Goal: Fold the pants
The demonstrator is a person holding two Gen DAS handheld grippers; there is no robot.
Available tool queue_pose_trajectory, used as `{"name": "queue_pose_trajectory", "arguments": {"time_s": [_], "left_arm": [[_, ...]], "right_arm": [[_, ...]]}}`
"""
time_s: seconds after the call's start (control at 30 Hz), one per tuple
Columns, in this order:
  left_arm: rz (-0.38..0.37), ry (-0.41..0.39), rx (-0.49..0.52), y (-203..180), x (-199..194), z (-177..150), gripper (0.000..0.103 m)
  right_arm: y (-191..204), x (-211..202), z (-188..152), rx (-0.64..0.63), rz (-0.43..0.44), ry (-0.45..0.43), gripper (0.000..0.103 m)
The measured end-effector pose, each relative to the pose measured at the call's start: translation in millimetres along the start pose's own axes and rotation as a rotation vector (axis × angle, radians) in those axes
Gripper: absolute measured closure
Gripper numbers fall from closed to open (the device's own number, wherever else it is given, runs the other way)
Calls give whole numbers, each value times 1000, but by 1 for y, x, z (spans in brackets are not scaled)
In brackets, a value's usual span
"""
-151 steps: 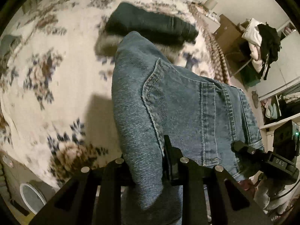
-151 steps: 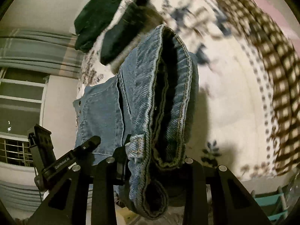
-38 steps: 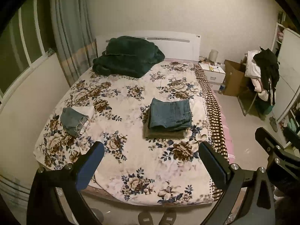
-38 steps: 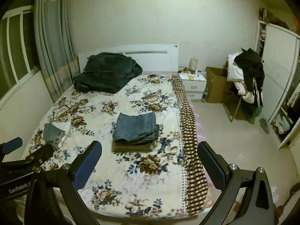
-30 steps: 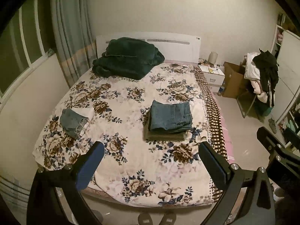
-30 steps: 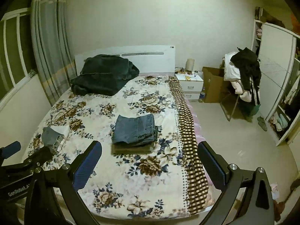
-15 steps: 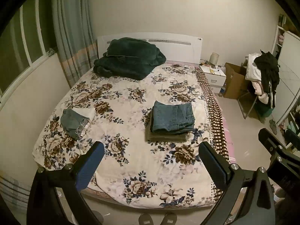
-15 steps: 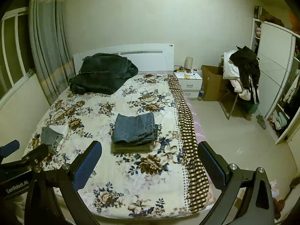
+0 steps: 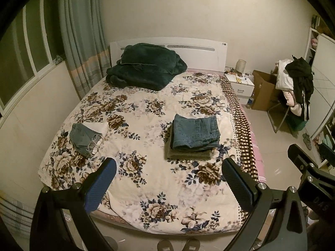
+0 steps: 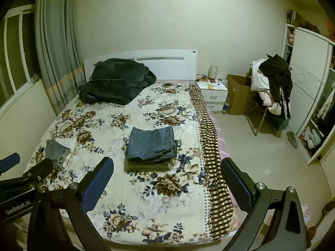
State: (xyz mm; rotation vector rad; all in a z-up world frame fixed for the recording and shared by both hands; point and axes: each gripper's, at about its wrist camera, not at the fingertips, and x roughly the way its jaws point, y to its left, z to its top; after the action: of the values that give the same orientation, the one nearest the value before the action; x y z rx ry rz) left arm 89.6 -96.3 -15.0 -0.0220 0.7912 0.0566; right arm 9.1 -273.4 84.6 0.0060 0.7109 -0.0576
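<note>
Folded blue jeans (image 9: 195, 133) lie on top of a folded olive garment (image 9: 188, 154) on the floral bed (image 9: 146, 179), right of centre. The same stack of jeans (image 10: 151, 143) shows in the right wrist view. A small crumpled denim piece (image 9: 83, 139) lies at the bed's left side, also in the right wrist view (image 10: 56, 151). My left gripper (image 9: 168, 179) is open and empty, held back from the foot of the bed. My right gripper (image 10: 167, 178) is open and empty, also well back from the bed.
A dark green blanket (image 9: 144, 65) is heaped at the headboard. A white nightstand (image 9: 240, 85), a cardboard box (image 9: 263, 90) and a chair piled with clothes (image 9: 295, 83) stand right of the bed. Curtains (image 9: 81, 37) and a window are on the left. Slippers (image 9: 178, 244) lie on the floor.
Five seconds ago both grippers were shut on the jeans above the bed. Now the jeans lie folded on the stack and both grippers are open, far back from the bed. Little movement over the last second.
</note>
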Motion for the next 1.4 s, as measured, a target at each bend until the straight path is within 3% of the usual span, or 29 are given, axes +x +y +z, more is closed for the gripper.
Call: {"name": "queue_pose_trajectory", "arguments": {"time_s": [1.4], "left_arm": [[2, -9, 10, -1, 2, 26, 0]], "right_arm": [[-7, 4, -4, 18, 6, 8, 0]]}}
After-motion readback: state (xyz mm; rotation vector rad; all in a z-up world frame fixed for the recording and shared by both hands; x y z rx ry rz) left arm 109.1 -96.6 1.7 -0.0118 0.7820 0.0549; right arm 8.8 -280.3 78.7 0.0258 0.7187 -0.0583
